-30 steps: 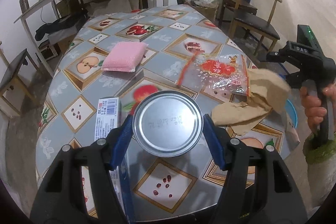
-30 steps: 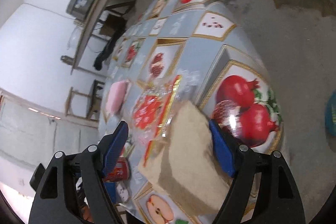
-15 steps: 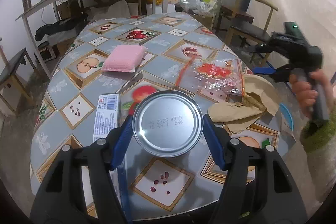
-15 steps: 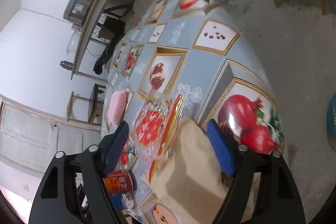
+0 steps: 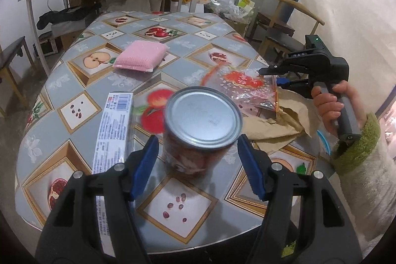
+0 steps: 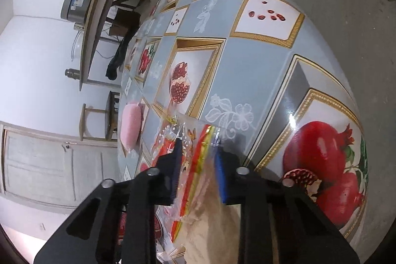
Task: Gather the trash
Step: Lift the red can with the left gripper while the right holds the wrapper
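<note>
1. Left view: my left gripper (image 5: 198,162) has its blue pads on both sides of a can (image 5: 201,126). The can looks tilted, with its shiny round lid toward me, so I think the pads press it, though I cannot see the touch itself.
2. The table (image 5: 158,81) has a smooth cloth with fruit pictures in gold frames.
3. A long flat box (image 5: 112,130) lies just left of the can. A soft pink sponge (image 5: 141,58) sits farther back, well apart.
4. Right of the can lies crumpled brown paper (image 5: 277,125). On it is a see-through crinkly bag (image 5: 243,89) with red print.
5. A hand (image 5: 334,105) in a fuzzy green cuff holds my right gripper (image 5: 269,74) at the bag's far edge.
6. Behind the table are a long shelf with pots and a wooden chair (image 5: 284,31).
7. Right view: my right gripper (image 6: 198,160) has just been closing. Its jaws stand narrow, with the bag (image 6: 195,155) pinched between the pads.
8. The paper (image 6: 210,227) lies under the bag, close to the camera. The sponge (image 6: 131,125) is off to the left. A big red fruit picture shines on the right.
</note>
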Tool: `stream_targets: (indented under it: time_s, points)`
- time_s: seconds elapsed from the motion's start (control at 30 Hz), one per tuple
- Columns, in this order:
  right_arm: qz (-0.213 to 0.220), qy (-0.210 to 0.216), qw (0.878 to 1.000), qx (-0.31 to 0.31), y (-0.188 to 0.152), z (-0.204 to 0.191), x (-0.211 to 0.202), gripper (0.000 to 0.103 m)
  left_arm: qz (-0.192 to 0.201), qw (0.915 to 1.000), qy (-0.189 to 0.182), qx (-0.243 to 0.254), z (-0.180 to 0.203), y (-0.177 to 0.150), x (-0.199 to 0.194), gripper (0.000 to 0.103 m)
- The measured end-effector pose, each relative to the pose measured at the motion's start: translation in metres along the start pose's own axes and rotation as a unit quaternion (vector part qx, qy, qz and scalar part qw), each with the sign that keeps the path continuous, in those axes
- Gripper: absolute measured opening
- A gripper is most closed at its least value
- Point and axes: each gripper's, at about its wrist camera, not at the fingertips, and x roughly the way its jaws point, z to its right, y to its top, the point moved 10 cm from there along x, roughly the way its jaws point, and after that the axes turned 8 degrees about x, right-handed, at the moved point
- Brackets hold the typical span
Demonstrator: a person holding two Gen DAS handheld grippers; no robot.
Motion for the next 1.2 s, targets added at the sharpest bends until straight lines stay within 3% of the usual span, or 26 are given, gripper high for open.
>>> stream_targets:
  time_s: [0.23, 0.37, 0.6, 0.8, 0.97, 1.2]
  points:
    - [0.003, 0.016, 1.0, -0.01, 0.0, -0.01, -0.004, 0.016, 0.005, 1.0, -0.003, -0.005, -0.002, 0.001, 0.003, 0.063]
    - [-0.016, 0.038, 0.999, 0.012, 0.0, -0.011, 0.002, 0.017, 0.002, 0.9999, -0.001, -0.016, -0.005, 0.001, 0.009, 0.063]
    - [-0.048, 0.069, 0.995, 0.053, -0.003, -0.01, 0.016, 0.027, 0.003, 0.9999, 0.008, -0.013, -0.002, 0.004, 0.012, 0.063]
    - [-0.05, 0.073, 0.994, 0.062, -0.003, -0.008, 0.022, 0.028, 0.002, 0.9998, 0.007, -0.016, -0.002, 0.004, 0.013, 0.063]
    - [-0.047, 0.08, 0.994, 0.054, -0.004, -0.011, 0.02, 0.014, 0.002, 0.9998, 0.007, -0.017, -0.002, 0.005, 0.013, 0.063]
    - [-0.041, 0.103, 0.993, 0.039, -0.008, -0.027, 0.01, 0.006, 0.003, 0.9998, 0.007, -0.019, -0.002, 0.006, 0.013, 0.063]
